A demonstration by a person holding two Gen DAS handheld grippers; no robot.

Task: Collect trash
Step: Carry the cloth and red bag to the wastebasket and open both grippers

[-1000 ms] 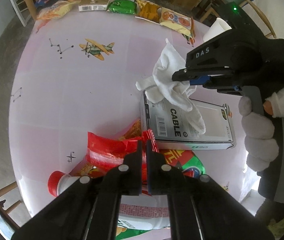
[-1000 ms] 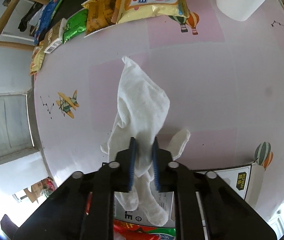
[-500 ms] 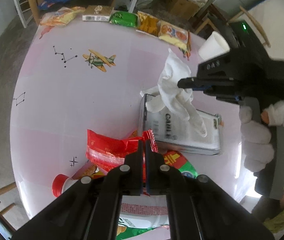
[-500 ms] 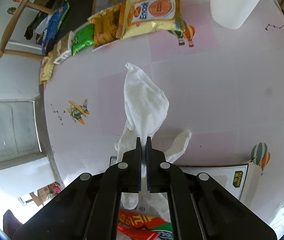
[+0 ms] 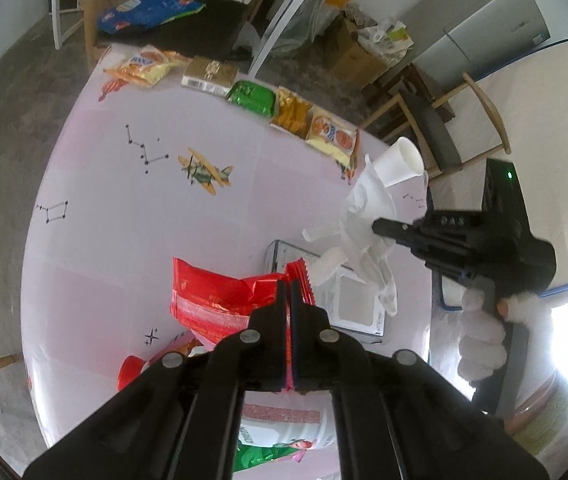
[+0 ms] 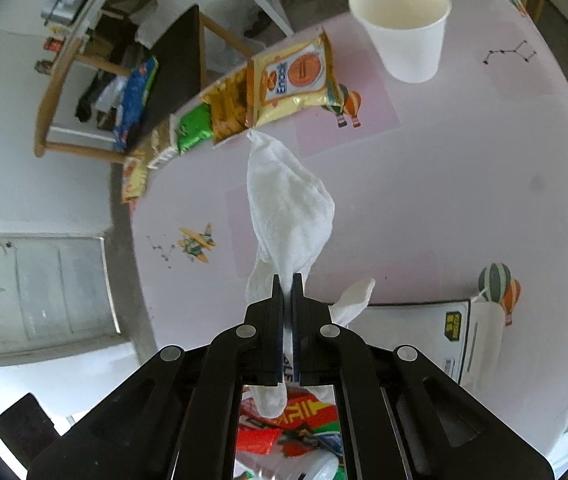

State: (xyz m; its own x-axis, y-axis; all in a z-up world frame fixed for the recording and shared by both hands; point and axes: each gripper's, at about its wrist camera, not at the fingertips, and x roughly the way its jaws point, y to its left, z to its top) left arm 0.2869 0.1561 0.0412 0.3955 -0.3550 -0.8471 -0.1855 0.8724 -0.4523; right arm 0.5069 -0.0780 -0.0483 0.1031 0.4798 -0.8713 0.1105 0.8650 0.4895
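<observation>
My left gripper is shut on the torn edge of a red snack wrapper, which hangs lifted above the pink table. My right gripper is shut on a crumpled white tissue that dangles off the table. In the left wrist view the right gripper shows at the right, in a white-gloved hand, with the tissue draped from its tips. A white cable box lies flat under the tissue. A red-capped bottle lies near the front edge.
A white paper cup stands at the table's far side. Several snack packets line the far edge. Wooden chairs and cardboard boxes stand beyond the table. A green-labelled container lies under my left gripper.
Both grippers have risen, lifting the red wrapper and the tissue off the table. The right jaws closed fully on the tissue. More of the room beyond the table now shows.
</observation>
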